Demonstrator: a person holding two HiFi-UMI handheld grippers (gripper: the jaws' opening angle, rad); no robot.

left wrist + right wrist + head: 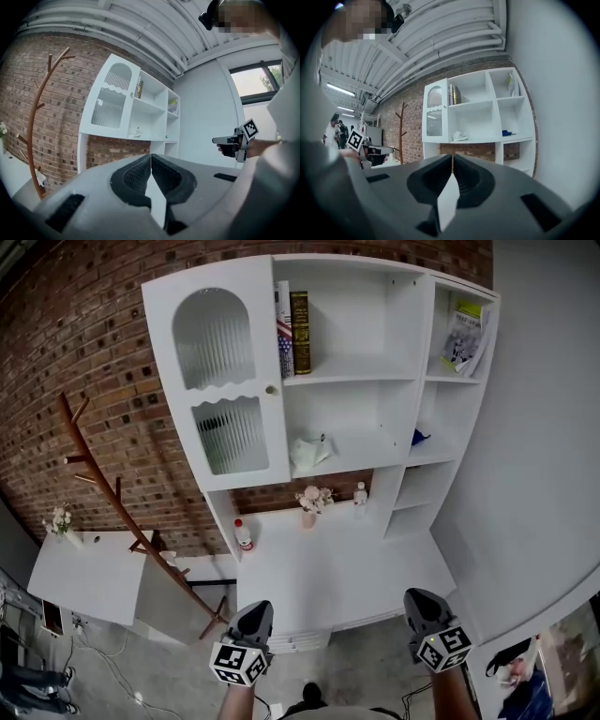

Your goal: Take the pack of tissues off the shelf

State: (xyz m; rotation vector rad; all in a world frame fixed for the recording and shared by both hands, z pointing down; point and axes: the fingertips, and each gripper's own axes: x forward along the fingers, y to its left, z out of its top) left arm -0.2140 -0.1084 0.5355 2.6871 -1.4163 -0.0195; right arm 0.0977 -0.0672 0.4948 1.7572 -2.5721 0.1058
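The pack of tissues (309, 452) is a crumpled white packet on the middle shelf of a white shelf unit (352, 381) against a brick wall. It also shows small in the left gripper view (136, 133) and the right gripper view (459, 136). My left gripper (254, 610) and right gripper (418, 598) are held low in front of the unit, well short of the shelf. Both point level at it. The left gripper (151, 159) has its jaws together with nothing between them. So does the right gripper (453, 159).
Books (293, 332) stand on the top shelf, a magazine (464, 337) and a blue item (419, 438) lie in the right column. A flower vase (311, 500) and two bottles (243, 535) (360, 493) stand on the counter. A wooden coat rack (103, 484) and white table (89, 577) are left.
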